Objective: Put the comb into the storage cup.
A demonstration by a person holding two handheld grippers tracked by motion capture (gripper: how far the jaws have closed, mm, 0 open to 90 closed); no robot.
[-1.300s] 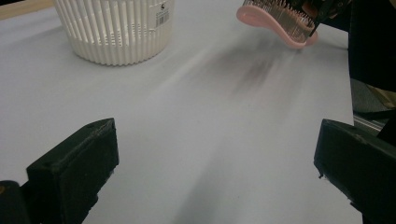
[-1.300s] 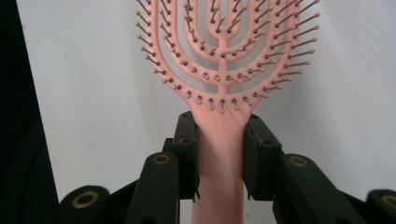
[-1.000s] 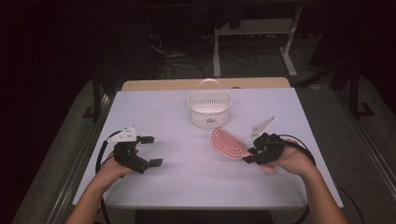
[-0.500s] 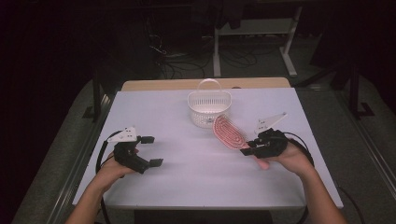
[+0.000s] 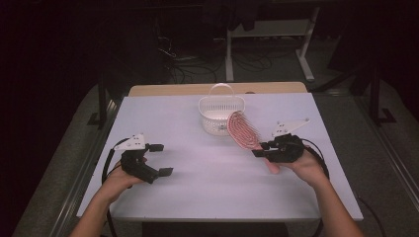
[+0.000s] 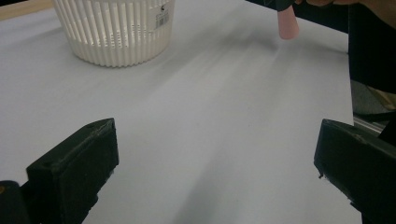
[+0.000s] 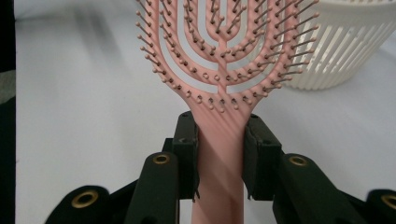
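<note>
Here, white table [image 5: 207, 192], dark room; right gripper [image 7: 219, 140] clamps pink hairbrush [image 5: 242, 129], left gripper [image 5: 157, 159] fingers spread.

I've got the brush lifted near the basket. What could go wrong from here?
1. The right gripper clamps only the narrow handle of the pink hairbrush, so the wide head might swing or slip.
2. The brush head sits beside the light white basket, close to its rim; a bump might tip or shove it.
3. The left gripper is open, away from the basket, so nothing steadies it.
</note>
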